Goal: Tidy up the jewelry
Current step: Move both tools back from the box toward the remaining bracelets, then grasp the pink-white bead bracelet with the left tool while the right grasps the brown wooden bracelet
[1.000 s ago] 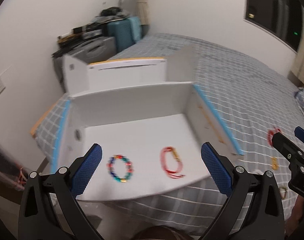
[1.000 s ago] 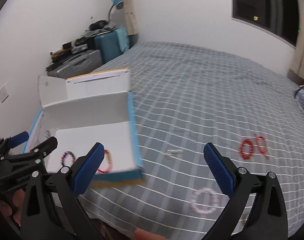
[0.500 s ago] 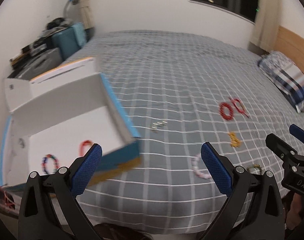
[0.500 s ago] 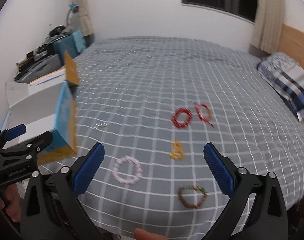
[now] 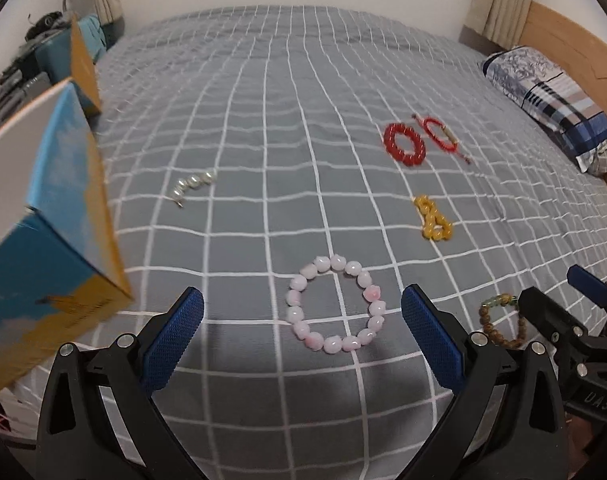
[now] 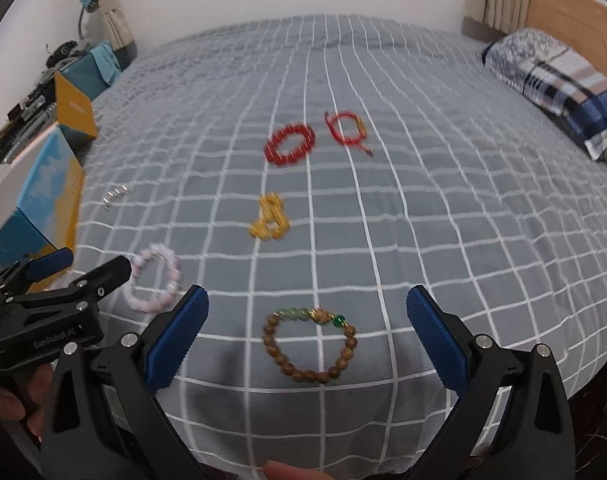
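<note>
Both sets of jaws stand wide apart, holding nothing. The left gripper (image 5: 302, 336) frames a pink bead bracelet (image 5: 335, 309) lying on the checked bed (image 5: 263, 100); the right gripper (image 6: 307, 332) frames a brown wooden bracelet (image 6: 311, 346). Toward 12 o'clock lie a yellow bracelet (image 6: 269, 218), a red bead bracelet (image 6: 290, 145) and a red cord bracelet (image 6: 347, 130). The blue box (image 5: 43, 220) sits at 9 o'clock.

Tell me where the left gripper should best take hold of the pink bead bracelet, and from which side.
Probably the near arc of the pink bead bracelet, from above: it lies flat as an open ring on the bedspread, centred between the left gripper's open fingers.
</note>
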{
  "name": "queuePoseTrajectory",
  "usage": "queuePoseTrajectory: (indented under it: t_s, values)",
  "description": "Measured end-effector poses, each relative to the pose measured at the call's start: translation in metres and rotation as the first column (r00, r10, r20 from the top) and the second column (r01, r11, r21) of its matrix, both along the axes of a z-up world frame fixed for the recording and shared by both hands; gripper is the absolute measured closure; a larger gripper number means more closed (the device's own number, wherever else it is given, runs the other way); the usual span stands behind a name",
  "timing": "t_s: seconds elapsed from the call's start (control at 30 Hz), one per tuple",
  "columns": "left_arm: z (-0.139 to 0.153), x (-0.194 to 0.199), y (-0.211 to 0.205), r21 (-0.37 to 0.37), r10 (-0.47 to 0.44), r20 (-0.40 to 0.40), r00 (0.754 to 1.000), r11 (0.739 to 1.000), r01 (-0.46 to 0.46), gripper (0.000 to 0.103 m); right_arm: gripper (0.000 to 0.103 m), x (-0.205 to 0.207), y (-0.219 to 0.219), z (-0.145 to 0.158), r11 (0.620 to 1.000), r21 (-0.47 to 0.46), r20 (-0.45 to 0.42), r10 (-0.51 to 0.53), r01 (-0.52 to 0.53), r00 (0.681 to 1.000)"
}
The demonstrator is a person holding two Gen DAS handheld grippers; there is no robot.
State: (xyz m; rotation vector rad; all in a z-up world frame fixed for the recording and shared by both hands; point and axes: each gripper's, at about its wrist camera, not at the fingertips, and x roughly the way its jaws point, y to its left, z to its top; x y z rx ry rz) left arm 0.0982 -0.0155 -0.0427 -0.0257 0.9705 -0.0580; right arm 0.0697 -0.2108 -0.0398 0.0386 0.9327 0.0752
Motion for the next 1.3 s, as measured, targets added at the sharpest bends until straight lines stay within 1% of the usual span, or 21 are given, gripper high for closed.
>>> queuePoseTrajectory:
  t_s: [0.2, 0.33, 0.43, 0.53, 0.6, 0.63, 0.7, 0.73, 0.8, 0.83, 0.9, 0.93, 1.0, 1.03, 1.1, 1.13, 1.17, 1.2, 1.23, 1.27, 1.3]
  values:
    - [-0.025, 0.013, -0.008, 0.001, -0.016, -0.024, 1.000, 1.000, 0.016, 0.006, 0.008, 0.006, -0.004, -0.026, 1.000, -0.003, -0.044, 0.007, -0.007, 0.999]
    - [-0.041, 0.022, -0.011, 0.010, -0.022, -0.050, 0.999, 1.000, 0.023, 0.006, 0.008, 0.010, -0.004, -0.037, 1.000, -0.001, -0.071, 0.012, -0.013, 0.997]
    - [-0.051, 0.027, -0.013, 0.027, -0.025, -0.050, 0.998, 0.999, 0.026, 0.006, 0.008, 0.013, -0.004, -0.044, 1.000, 0.001, -0.091, 0.013, -0.013, 0.996]
    - [-0.054, 0.029, -0.014, 0.036, -0.021, -0.040, 0.999, 0.999, 0.023, 0.006, 0.013, 0.015, -0.005, -0.050, 1.000, -0.003, -0.102, 0.004, -0.005, 0.995]
    - [-0.055, 0.029, -0.014, 0.037, -0.018, -0.040, 0.999, 0.999, 0.020, 0.009, 0.020, 0.016, -0.007, -0.051, 1.000, 0.002, -0.104, -0.004, 0.004, 0.995]
    - [-0.055, 0.029, -0.013, 0.039, -0.014, -0.040, 0.999, 0.999, 0.016, 0.011, 0.022, 0.016, -0.008, -0.051, 1.000, 0.003, -0.103, -0.007, 0.008, 0.995]
    - [-0.054, 0.027, -0.012, 0.047, -0.006, -0.036, 0.999, 0.999, 0.008, 0.021, 0.030, 0.015, -0.008, -0.051, 1.000, 0.000, -0.102, -0.014, 0.015, 0.995]
    - [-0.053, 0.027, -0.011, 0.048, -0.004, -0.036, 0.999, 0.999, 0.005, 0.024, 0.033, 0.015, -0.008, -0.051, 1.000, -0.002, -0.101, -0.016, 0.016, 0.995]
    - [-0.053, 0.026, -0.009, 0.058, 0.000, -0.032, 0.999, 0.998, 0.002, 0.031, 0.042, 0.015, -0.008, -0.051, 1.000, -0.007, -0.101, -0.015, 0.015, 0.995]
    - [-0.052, 0.025, -0.009, 0.059, 0.002, -0.031, 1.000, 0.998, 0.000, 0.033, 0.044, 0.014, -0.008, -0.051, 1.000, -0.009, -0.100, -0.014, 0.014, 0.995]
    - [-0.051, 0.024, -0.007, 0.061, 0.007, -0.027, 1.000, 0.998, -0.006, 0.043, 0.050, 0.013, -0.008, -0.051, 1.000, -0.011, -0.099, -0.019, 0.018, 0.995]
    - [-0.051, 0.023, -0.007, 0.064, 0.009, -0.026, 1.000, 0.998, -0.007, 0.045, 0.051, 0.013, -0.008, -0.051, 1.000, -0.012, -0.099, -0.020, 0.019, 0.995]
    - [-0.050, 0.022, -0.005, 0.076, 0.014, -0.025, 1.000, 0.997, -0.012, 0.056, 0.056, 0.013, -0.009, -0.051, 1.000, -0.015, -0.097, -0.023, 0.022, 0.995]
    - [-0.050, 0.022, -0.005, 0.083, 0.018, -0.025, 1.000, 0.996, -0.016, 0.059, 0.058, 0.013, -0.009, -0.051, 1.000, -0.016, -0.096, -0.026, 0.024, 0.995]
    - [-0.050, 0.021, -0.003, 0.105, 0.025, -0.024, 0.999, 0.994, -0.022, 0.070, 0.067, 0.013, -0.010, -0.050, 0.999, -0.022, -0.093, -0.029, 0.027, 0.995]
    - [-0.050, 0.019, -0.004, 0.120, 0.022, -0.024, 0.999, 0.993, -0.019, 0.073, 0.070, 0.013, -0.010, -0.050, 0.999, -0.024, -0.091, -0.032, 0.030, 0.995]
    - [-0.050, 0.019, -0.004, 0.133, 0.015, -0.022, 1.000, 0.991, -0.012, 0.078, 0.076, 0.013, -0.010, -0.049, 0.999, -0.024, -0.090, -0.034, 0.032, 0.995]
    - [-0.048, 0.018, -0.003, 0.128, 0.017, -0.023, 1.000, 0.992, -0.014, 0.083, 0.080, 0.012, -0.010, -0.048, 0.999, -0.027, -0.085, -0.037, 0.035, 0.996]
    - [-0.047, 0.017, -0.002, 0.124, 0.017, -0.023, 1.000, 0.992, -0.014, 0.085, 0.088, 0.012, -0.010, -0.048, 0.999, -0.033, -0.080, -0.042, 0.039, 0.996]
    - [-0.046, 0.017, -0.001, 0.121, 0.016, -0.022, 1.000, 0.993, -0.014, 0.091, 0.093, 0.012, -0.010, -0.047, 0.998, -0.039, -0.073, -0.050, 0.047, 0.996]
    - [-0.045, 0.016, 0.001, 0.111, 0.020, -0.018, 1.000, 0.994, -0.018, 0.091, 0.094, 0.012, -0.012, -0.046, 0.998, -0.035, -0.066, -0.057, 0.055, 0.996]
